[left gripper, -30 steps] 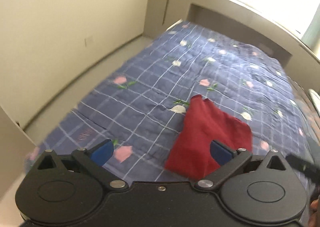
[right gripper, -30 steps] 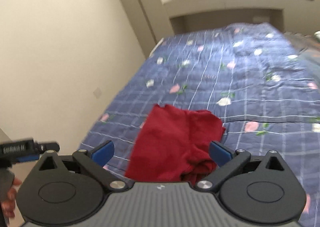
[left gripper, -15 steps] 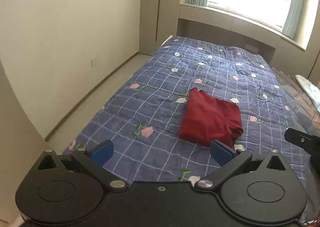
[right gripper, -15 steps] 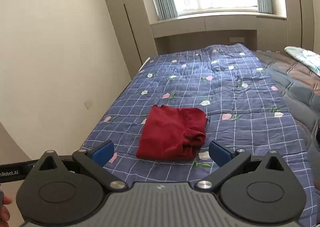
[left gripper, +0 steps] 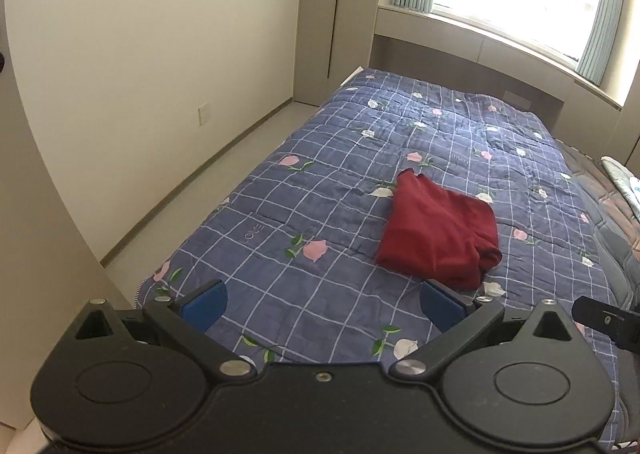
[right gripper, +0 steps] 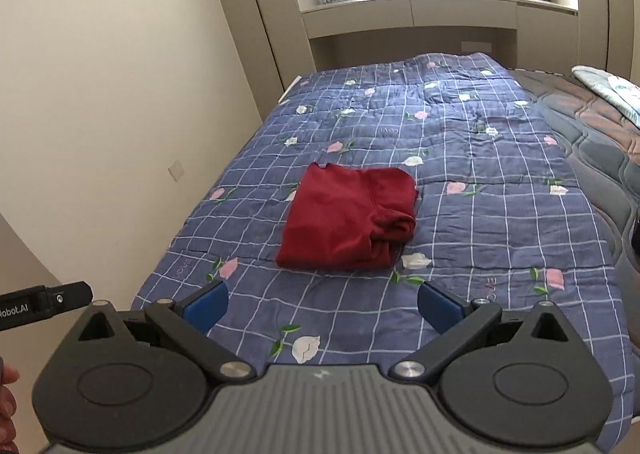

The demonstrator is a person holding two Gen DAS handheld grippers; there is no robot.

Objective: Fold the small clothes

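Left wrist view is showing your left gripper (left gripper: 323, 303) hanging above the near edge of the blue checked floral quilt (left gripper: 320, 190), blue-padded fingers (left gripper: 204, 304) spread wide and gripping nothing. You are leaving the folded dark red cloth garment (left gripper: 438, 234) lying mid-quilt, well apart from both tools. Your right gripper (right gripper: 322, 304) is likewise hovering with fingers apart, empty.

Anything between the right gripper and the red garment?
Nothing visible. The right gripper, jaws open, faces the red garment across bare quilt. The left gripper is off to the side, not between them.
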